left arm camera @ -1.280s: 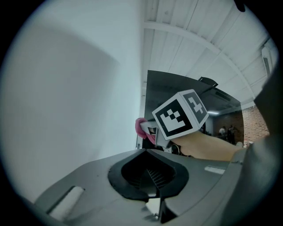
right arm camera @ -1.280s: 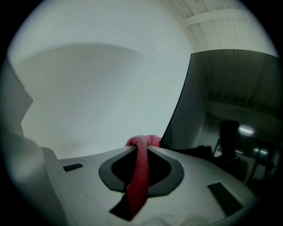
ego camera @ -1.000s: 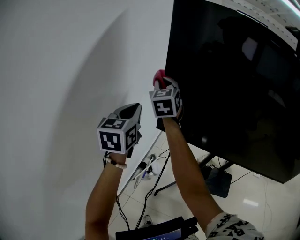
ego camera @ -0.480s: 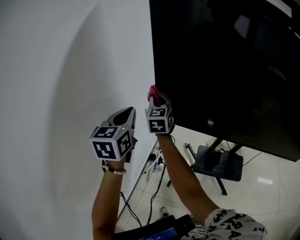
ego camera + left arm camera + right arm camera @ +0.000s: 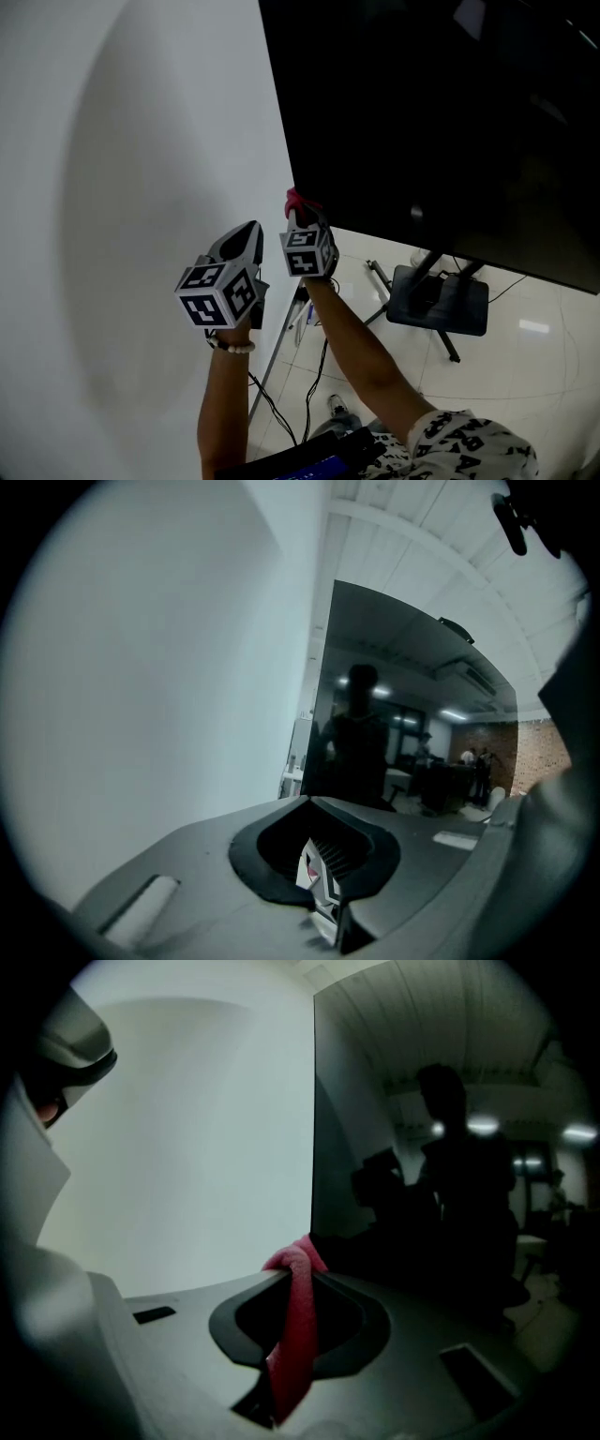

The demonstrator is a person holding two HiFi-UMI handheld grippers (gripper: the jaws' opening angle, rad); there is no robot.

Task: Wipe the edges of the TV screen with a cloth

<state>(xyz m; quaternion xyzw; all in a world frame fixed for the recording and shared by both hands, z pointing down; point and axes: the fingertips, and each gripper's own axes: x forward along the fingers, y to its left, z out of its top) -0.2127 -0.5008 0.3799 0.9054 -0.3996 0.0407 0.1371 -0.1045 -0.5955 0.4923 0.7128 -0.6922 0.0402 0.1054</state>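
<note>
A white wall (image 5: 122, 141) fills the left side of the head view, and the dark TV screen (image 5: 441, 122) fills the upper right. The screen's left edge slants down to a lower left corner, and its bottom edge runs away to the right from there. In the right gripper view the same left edge (image 5: 312, 1110) stands as an upright line against the wall.

Below the screen lies a pale glossy floor (image 5: 525, 366). The TV's dark stand base (image 5: 439, 302) rests on it, and loose cables (image 5: 319, 361) trail near the foot of the wall.

Both of the person's forearms reach up from the bottom of the head view. The left gripper (image 5: 246, 236) is held near the wall, to the left of the screen and apart from it. Its jaws are closed together (image 5: 323, 892) with nothing between them.

The right gripper (image 5: 300, 211) is at the screen's lower left corner, jaws clamped on a red cloth (image 5: 294, 200). The cloth (image 5: 292, 1335) is a narrow folded strip. Its long axis runs along the jaws, from the pinch out to a rounded fold beyond the tips. That folded end points at the corner and appears to touch the screen's edge there.
</note>
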